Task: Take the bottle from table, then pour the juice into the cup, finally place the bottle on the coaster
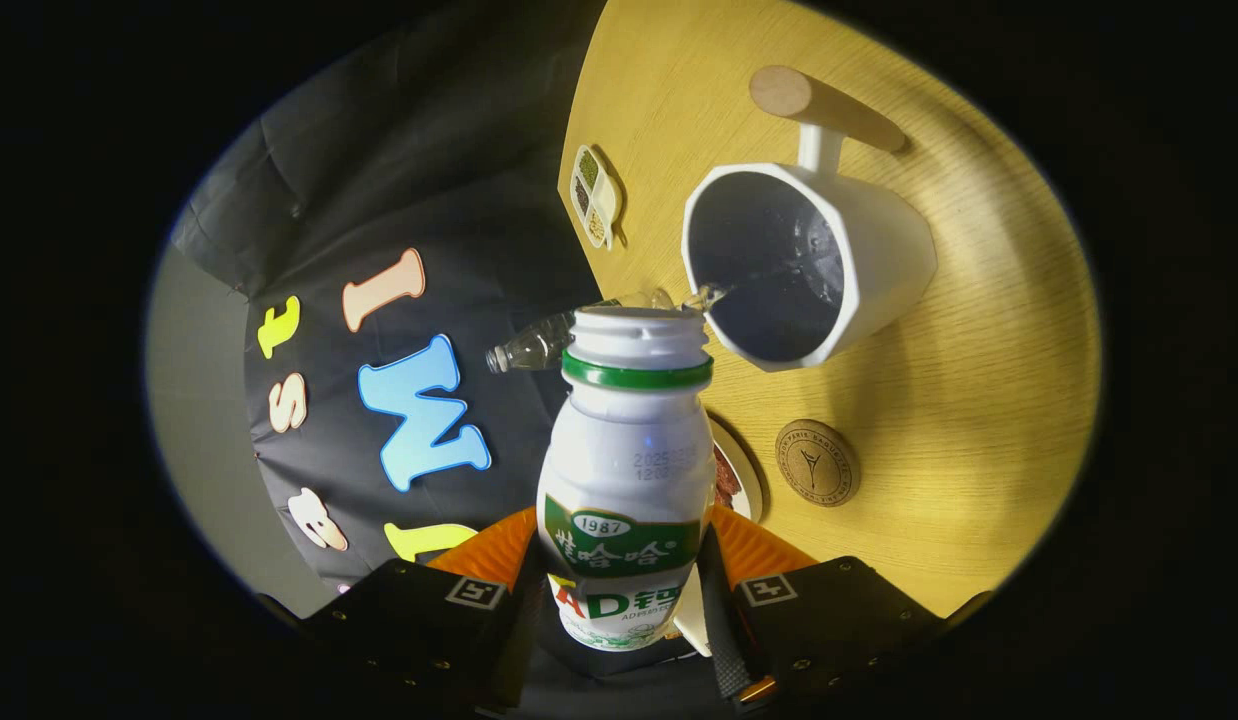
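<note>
wooden table [979, 400] lies tipped across my view. on it a white cup [879, 260] with a wooden handle, mouth toward me. my claw [624, 590] is clamped on both sides of the white drink bottle [624, 470], green-ringed neck at the cup's rim, a thin stream running in. so i judge the pick-up done and the pour under way. the round cork coaster [817, 462] sits bare near the cup, waiting for the bottle.
</note>
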The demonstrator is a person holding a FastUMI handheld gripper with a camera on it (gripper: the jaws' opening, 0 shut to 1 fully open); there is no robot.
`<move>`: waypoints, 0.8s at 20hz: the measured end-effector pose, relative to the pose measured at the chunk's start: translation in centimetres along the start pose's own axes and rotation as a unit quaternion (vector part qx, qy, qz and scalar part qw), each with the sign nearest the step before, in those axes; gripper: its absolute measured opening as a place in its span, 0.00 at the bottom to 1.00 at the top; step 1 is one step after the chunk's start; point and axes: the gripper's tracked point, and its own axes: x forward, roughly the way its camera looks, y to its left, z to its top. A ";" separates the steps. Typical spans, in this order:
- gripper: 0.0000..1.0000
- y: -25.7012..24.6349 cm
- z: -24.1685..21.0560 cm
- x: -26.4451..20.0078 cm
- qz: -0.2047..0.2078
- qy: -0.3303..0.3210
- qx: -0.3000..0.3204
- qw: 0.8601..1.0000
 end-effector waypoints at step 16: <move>0.70 -0.6 0.1 0.4 -0.005 0.010 0.010 1.000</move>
